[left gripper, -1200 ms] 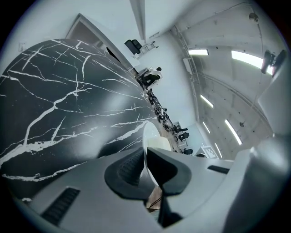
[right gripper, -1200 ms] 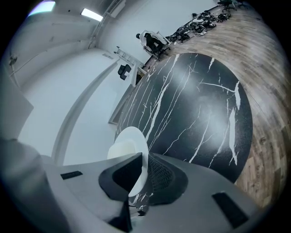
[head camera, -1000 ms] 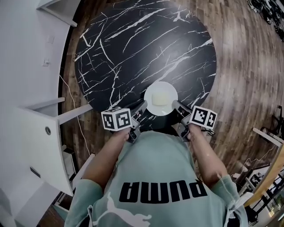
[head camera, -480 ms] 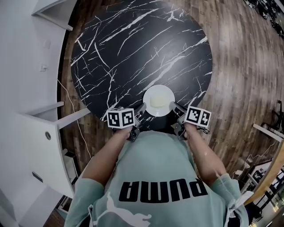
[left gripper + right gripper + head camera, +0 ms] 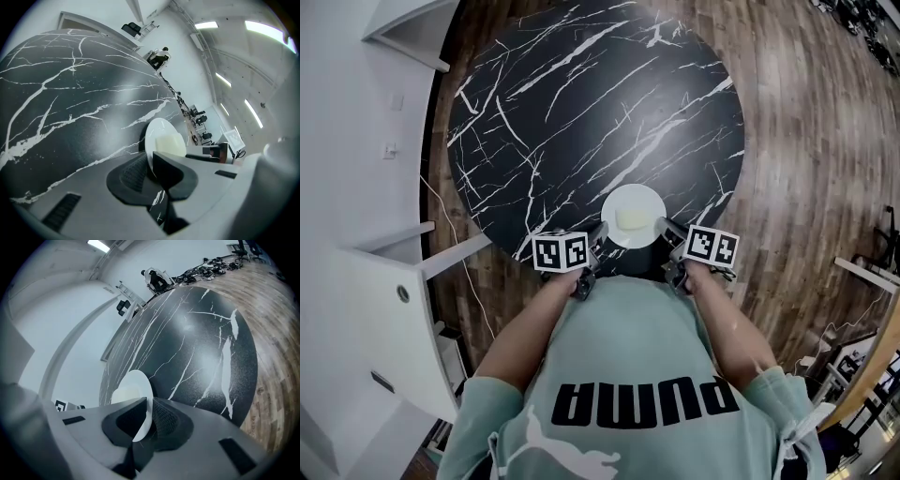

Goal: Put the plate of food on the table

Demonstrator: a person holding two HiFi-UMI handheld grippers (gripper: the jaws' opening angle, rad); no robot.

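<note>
The white plate (image 5: pixel 635 216), with a pale block of food (image 5: pixel 630 218) on it, is held at the near edge of the round black marbled surface (image 5: pixel 581 103). Its left rim is clamped between the fingers of the left gripper (image 5: pixel 601 231), and its right rim between those of the right gripper (image 5: pixel 662 226). Whether the plate touches the surface cannot be told. Beyond it, dark marble is seen up to the far edge. Wooden floor (image 5: pixel 825 169) is seen past the right edge and white cabinets (image 5: pixel 356 281) past the left.

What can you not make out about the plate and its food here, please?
Whether the plate touches the table: head view looks from above; jaws cover its rim in gripper views.
What the food is: tiny in head view, a plain pale block in left gripper view.
</note>
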